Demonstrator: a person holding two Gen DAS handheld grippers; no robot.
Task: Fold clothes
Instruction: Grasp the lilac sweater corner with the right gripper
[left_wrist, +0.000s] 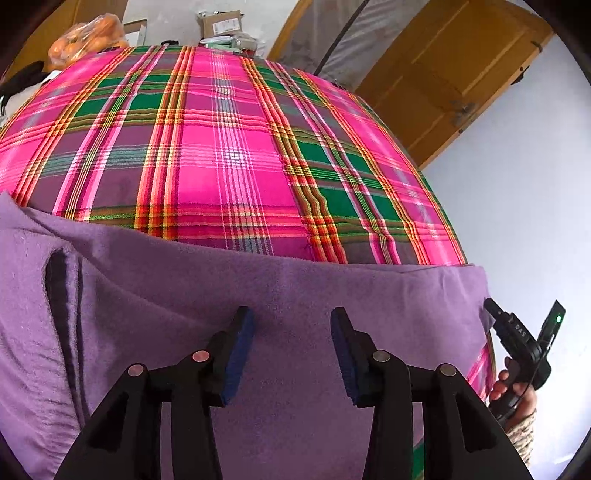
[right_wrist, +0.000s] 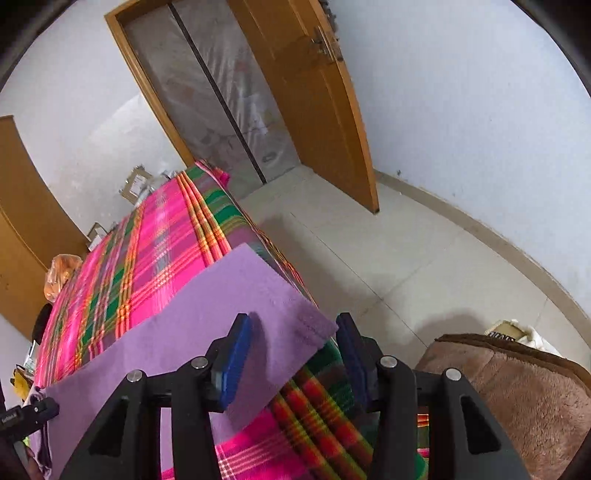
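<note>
Both grippers, left gripper (left_wrist: 291, 325) and right gripper (right_wrist: 293, 332), are hovering half-open, gripping nothing, over the purple garment (left_wrist: 258, 295) lying along the plaid bed's (left_wrist: 229, 147) near edge.

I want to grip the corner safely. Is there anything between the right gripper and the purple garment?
Nothing visible stands in the way. The right gripper is open right at the corner of the purple garment, which lies flat on the plaid blanket; only bare cloth shows between its fingers.
</note>
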